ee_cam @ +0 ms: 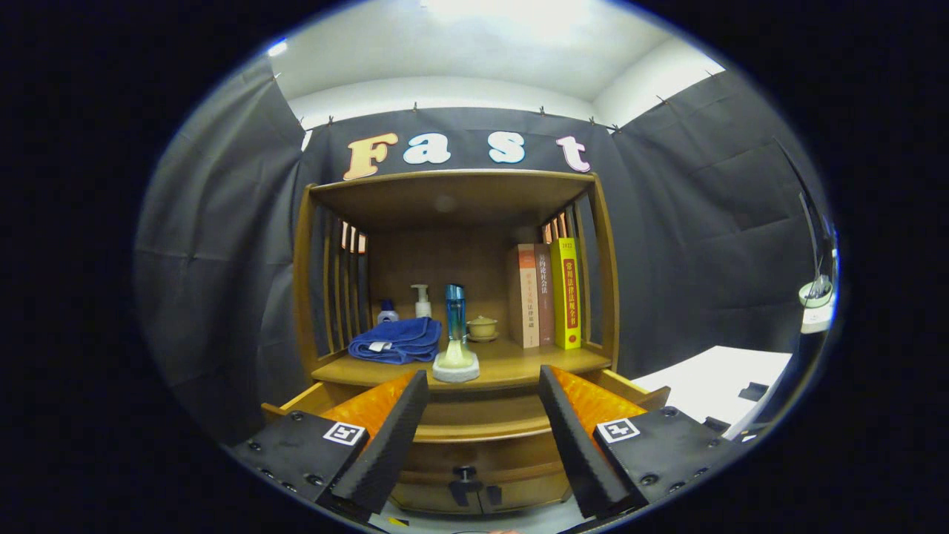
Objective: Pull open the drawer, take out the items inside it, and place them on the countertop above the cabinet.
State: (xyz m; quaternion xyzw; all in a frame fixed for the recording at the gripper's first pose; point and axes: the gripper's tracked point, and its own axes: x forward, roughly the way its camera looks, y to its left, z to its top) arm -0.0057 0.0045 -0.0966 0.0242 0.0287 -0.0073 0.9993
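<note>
The wooden cabinet (452,297) stands against the dark cloth wall, its open shelf bay framed by slatted sides and a top board, with free room ahead of it. Its countertop (511,363) carries a folded blue towel (397,340), 3 upright books (547,295), a tall blue bottle (455,311) on a pale round base at the front edge, a pump bottle (422,300) and a small lidded cup (482,327). Below, the drawer (474,419) is pulled out; its inside is hidden behind the tongs (482,437), which hang open and empty, fingers well apart. A dark knob (465,472) sits lower down.
</note>
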